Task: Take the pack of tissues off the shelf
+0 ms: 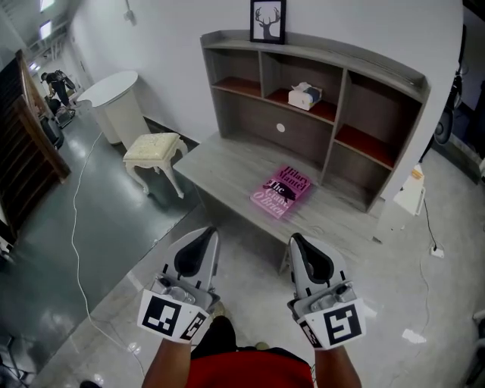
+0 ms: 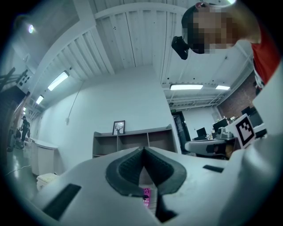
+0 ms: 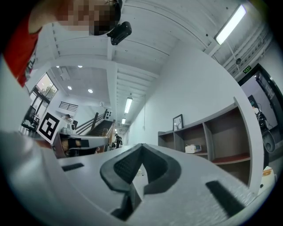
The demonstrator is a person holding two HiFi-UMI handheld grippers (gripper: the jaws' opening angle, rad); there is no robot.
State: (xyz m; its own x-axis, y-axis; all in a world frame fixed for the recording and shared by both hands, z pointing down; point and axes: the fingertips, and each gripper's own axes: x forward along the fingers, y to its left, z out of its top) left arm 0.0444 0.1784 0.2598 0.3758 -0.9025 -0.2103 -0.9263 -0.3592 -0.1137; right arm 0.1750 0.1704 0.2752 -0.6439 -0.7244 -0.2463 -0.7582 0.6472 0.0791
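Note:
The pack of tissues (image 1: 305, 96) is a white and blue box in the middle upper compartment of the grey shelf unit (image 1: 383, 68); it also shows small as the tissue pack (image 3: 193, 148) in the right gripper view. My left gripper (image 1: 203, 233) and right gripper (image 1: 297, 239) hang side by side near the desk's front edge, well short of the shelf. Both have their jaws shut with nothing between them. The left gripper (image 2: 143, 150) and right gripper (image 3: 141, 147) point toward the shelf.
A pink book (image 1: 281, 191) lies on the grey desk (image 1: 220, 163) below the shelf. A framed deer picture (image 1: 268, 20) stands on top. A cream stool (image 1: 155, 149) and a white round table (image 1: 114, 92) stand to the left. A cable (image 1: 76, 227) runs across the floor.

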